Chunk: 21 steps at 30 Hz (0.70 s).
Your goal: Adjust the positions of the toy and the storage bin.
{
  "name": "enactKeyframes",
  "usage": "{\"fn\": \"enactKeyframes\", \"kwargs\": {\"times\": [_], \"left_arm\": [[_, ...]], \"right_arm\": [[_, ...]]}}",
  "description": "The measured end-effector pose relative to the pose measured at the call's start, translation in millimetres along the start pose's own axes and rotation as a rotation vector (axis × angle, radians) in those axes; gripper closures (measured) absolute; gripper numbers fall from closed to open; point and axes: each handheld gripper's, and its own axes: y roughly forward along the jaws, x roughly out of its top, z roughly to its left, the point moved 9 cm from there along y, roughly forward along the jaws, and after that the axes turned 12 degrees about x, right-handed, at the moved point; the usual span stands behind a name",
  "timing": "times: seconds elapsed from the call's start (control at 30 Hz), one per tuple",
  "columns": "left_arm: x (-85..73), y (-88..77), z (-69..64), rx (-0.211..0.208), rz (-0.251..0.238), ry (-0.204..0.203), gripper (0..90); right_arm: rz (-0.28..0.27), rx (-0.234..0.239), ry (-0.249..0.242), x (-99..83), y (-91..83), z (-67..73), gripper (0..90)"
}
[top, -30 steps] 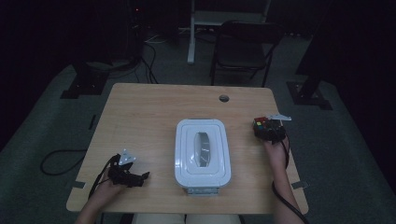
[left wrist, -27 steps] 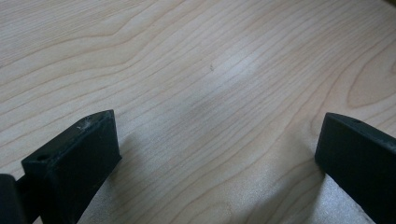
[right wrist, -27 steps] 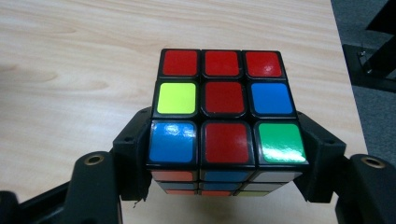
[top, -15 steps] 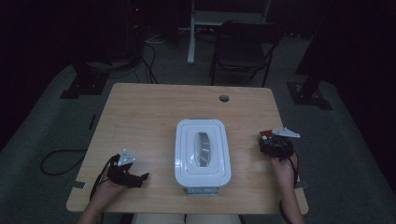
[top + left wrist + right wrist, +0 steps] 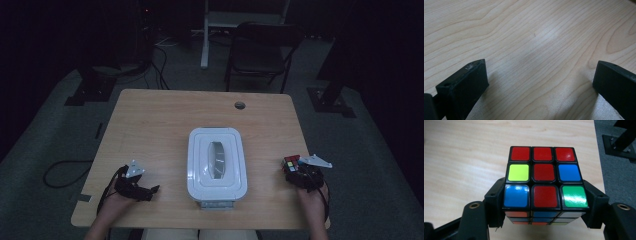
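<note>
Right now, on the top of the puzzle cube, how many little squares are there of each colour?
Top face of the puzzle cube, held by the right gripper, in the right gripper view:
Red: 5
Blue: 2
Yellow: 1
Green: 1
Total: 9 squares

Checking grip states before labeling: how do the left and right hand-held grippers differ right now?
The right hand-held gripper is shut on a puzzle cube; the left hand-held gripper stands open with nothing between its jaws, just bare table. In the high view the left one sits near the table's front left corner, the right one near its right edge. Both have black jaws and are held by a hand.
</note>
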Motion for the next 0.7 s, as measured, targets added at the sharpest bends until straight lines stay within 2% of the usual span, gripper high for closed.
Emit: {"fn": "enactKeyframes", "kwargs": {"times": [0.23, 0.6, 0.67, 0.7], "left_arm": [[0.0, 0.0, 0.0, -0.001, -0.001, 0.000, 0.5], [0.0, 0.0, 0.0, 0.000, -0.001, 0.000, 0.5], [0.0, 0.0, 0.0, 0.000, 0.000, 0.001, 0.5], [0.0, 0.0, 0.0, -0.001, -0.001, 0.000, 0.5]], "right_arm": [[0.015, 0.007, 0.012, -19.3, -9.8, 3.8, 33.8], [0.012, 0.043, 0.043, -28.8, -2.7, 2.3, 33.5], [0.014, 0.058, 0.047, -28.5, -3.3, 2.8, 27.4], [0.008, 0.047, 0.046, -27.3, -4.8, 1.9, 26.7]]}}
